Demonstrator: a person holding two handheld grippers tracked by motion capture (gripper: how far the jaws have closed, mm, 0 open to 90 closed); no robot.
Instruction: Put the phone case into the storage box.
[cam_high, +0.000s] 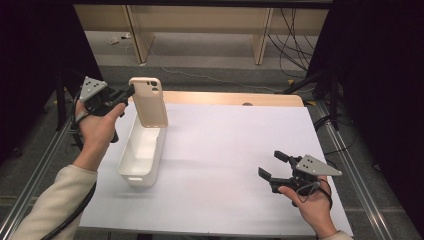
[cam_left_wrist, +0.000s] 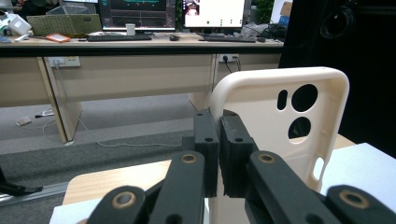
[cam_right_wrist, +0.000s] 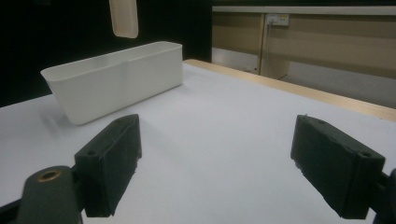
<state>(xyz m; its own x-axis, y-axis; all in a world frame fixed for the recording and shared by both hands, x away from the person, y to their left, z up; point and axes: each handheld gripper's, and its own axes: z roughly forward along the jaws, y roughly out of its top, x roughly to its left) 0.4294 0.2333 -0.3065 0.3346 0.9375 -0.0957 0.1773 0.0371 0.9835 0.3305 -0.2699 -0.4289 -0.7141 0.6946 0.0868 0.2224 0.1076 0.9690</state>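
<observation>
My left gripper (cam_high: 131, 91) is shut on the edge of a cream phone case (cam_high: 149, 101), holding it upright in the air above the far end of a white rectangular bin (cam_high: 142, 150). In the left gripper view the two black pads pinch the case's (cam_left_wrist: 280, 135) left rim, and its camera cut-outs show at the upper right. My right gripper (cam_high: 271, 165) rests low over the white table (cam_high: 225, 150) at the front right, jaws open and nothing between them. The right gripper view has the bin (cam_right_wrist: 116, 79) ahead on the left and the case's lower end (cam_right_wrist: 123, 18) hanging above it.
The bin stands lengthwise at the table's left side. A wooden strip (cam_high: 235, 98) runs along the table's far edge. Beyond it are desk legs and loose cables (cam_high: 290, 40) on the floor. Metal rails (cam_high: 357, 175) flank the table on both sides.
</observation>
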